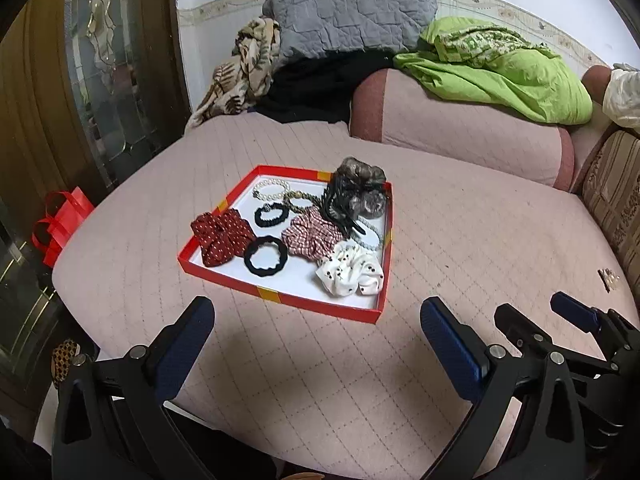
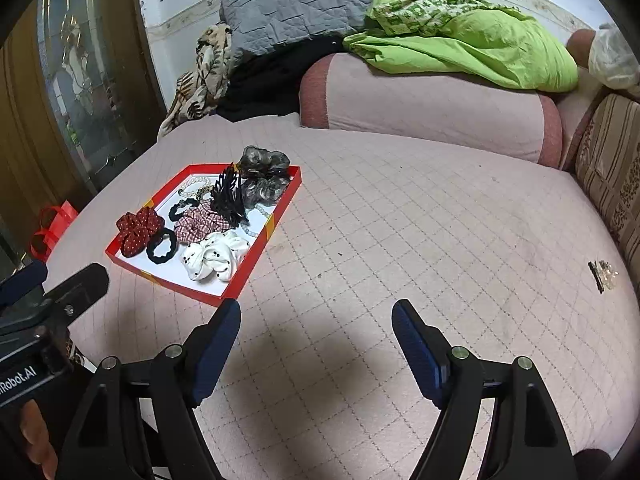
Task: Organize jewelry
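A shallow red box (image 1: 280, 300) (image 2: 256, 264) lies on the pink quilted bed. It holds a red dotted scrunchie (image 1: 222, 236), two black hair ties (image 1: 266, 256), a checked scrunchie (image 1: 314, 236), a white dotted scrunchie (image 1: 352, 270) (image 2: 214, 258), pearl bracelets (image 1: 272, 189), a black claw clip (image 2: 230, 198) and a grey scrunchie (image 1: 360, 184). A small hair clip (image 1: 609, 278) (image 2: 602, 274) lies alone at the bed's right edge. My left gripper (image 1: 316, 322) is open and empty just in front of the box. My right gripper (image 2: 316, 322) is open and empty over bare quilt, right of the box.
A pink bolster (image 2: 420, 96), a green blanket (image 2: 480, 48), a grey pillow (image 1: 352, 12) and dark clothes lie at the bed's far side. A red bag (image 1: 60, 220) sits left of the bed by a glass door. A patterned sofa arm (image 2: 612, 184) borders the right.
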`<state>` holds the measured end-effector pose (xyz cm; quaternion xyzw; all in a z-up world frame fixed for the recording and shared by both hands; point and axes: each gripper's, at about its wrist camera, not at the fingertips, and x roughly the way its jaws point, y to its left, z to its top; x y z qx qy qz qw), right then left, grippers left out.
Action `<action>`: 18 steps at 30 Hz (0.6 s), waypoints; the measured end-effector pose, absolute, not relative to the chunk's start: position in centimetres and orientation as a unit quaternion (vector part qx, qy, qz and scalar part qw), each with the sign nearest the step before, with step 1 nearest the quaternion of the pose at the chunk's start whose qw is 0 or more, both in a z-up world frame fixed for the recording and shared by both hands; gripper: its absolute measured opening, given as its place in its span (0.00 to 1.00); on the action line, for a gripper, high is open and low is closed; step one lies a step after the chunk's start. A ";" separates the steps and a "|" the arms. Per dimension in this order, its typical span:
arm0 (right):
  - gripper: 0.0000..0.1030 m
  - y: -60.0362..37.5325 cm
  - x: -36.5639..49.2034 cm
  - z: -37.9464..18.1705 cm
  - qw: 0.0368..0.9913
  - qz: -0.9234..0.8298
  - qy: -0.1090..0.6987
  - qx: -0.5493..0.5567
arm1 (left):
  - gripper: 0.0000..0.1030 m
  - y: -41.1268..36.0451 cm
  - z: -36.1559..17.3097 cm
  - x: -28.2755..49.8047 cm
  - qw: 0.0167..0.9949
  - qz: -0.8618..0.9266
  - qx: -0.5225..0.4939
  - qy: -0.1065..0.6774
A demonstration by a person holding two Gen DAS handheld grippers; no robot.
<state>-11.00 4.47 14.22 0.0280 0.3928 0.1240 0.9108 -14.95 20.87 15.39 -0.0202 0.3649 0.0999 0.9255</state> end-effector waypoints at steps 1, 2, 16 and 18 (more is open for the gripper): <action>0.80 4.6 -11.0 14.2 0.911 0.123 0.393 0.027 | 0.99 20.8 15.3 -14.9 0.925 0.098 -0.021 0.368; 0.80 4.6 -11.0 14.1 0.911 0.122 0.393 0.026 | 0.99 20.9 15.0 -14.9 0.923 0.095 -0.022 0.371; 0.82 4.3 -10.9 13.6 0.910 0.105 0.401 0.022 | 0.99 20.4 13.5 -14.3 0.913 0.080 -0.023 0.400; 0.83 4.3 -10.8 13.6 0.909 0.103 0.402 0.022 | 0.99 20.3 13.3 -14.3 0.911 0.078 -0.022 0.404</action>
